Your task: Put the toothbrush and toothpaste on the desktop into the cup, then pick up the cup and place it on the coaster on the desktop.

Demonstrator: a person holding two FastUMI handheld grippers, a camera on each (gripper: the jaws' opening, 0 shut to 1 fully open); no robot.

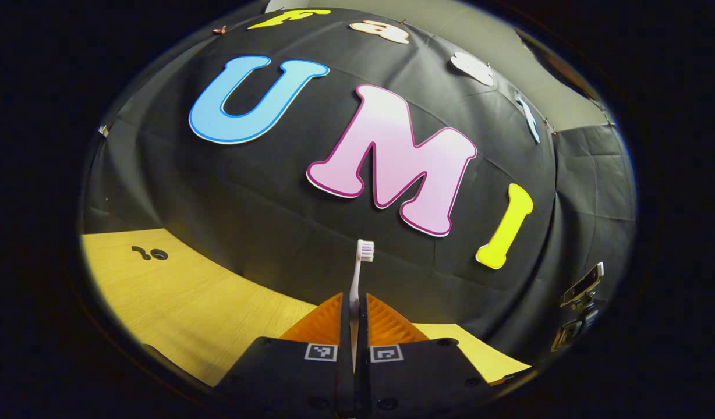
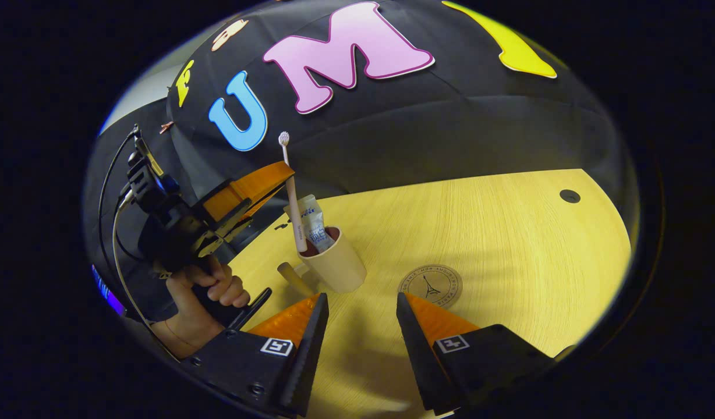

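My left gripper (image 1: 354,308) is shut on the white toothbrush (image 1: 364,251), which stands upright with its bristle head above the fingers. In the right gripper view the left gripper (image 2: 274,174) holds the toothbrush (image 2: 289,192) over the beige cup (image 2: 340,267), with the handle's lower end inside the cup mouth. A toothpaste tube (image 2: 312,224) leans inside the cup. The round coaster (image 2: 430,285) lies flat on the table to the right of the cup. My right gripper (image 2: 362,298) stands open just in front of the cup, with nothing between its fingers.
The light wooden table (image 2: 509,233) has a small dark hole (image 2: 569,196) at its far right. A beige stub (image 2: 293,278) sticks out beside the cup's left base. A hand (image 2: 209,291) holds the left gripper's grip. Dark marks (image 1: 149,253) sit on the table (image 1: 177,291).
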